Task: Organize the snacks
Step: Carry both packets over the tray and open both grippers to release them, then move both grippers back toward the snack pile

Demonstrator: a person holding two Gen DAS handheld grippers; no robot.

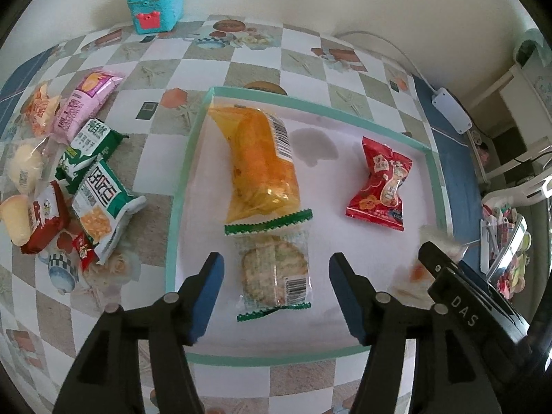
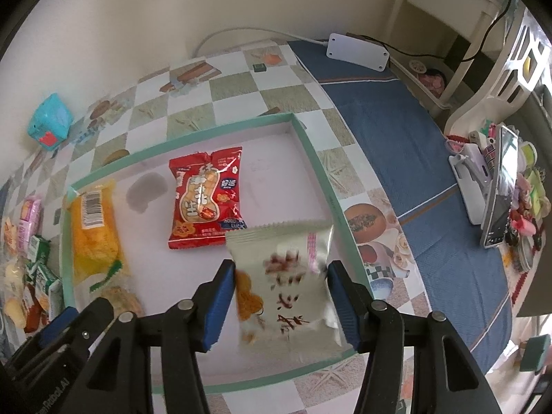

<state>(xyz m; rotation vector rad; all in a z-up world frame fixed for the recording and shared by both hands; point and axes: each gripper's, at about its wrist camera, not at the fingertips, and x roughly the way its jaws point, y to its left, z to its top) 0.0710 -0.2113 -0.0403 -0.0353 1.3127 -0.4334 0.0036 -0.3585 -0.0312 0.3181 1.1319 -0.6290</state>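
Observation:
A white tray with a green rim [image 1: 310, 103] lies on the checked table. In it are a long orange packet [image 1: 258, 162], a red peanut packet [image 1: 379, 186] and a clear packet of round crackers [image 1: 276, 272]. My left gripper [image 1: 276, 262] straddles the cracker packet, open, its blue pads well clear of the wrapper, which lies flat on the tray. In the right wrist view my right gripper [image 2: 281, 269] hangs over the tray's near right corner [image 2: 345, 227] with a white snack packet [image 2: 286, 286] between its pads. That packet is blurred while the fingers are sharp, so it looks loose.
A pile of several mixed snack packets [image 1: 69, 172] lies on the table left of the tray. A teal box [image 1: 157, 3] stands at the back by the wall. A white power strip [image 2: 358, 50] and a blue cloth [image 2: 396, 138] lie to the right, with a phone [image 2: 500, 189] and clutter beyond.

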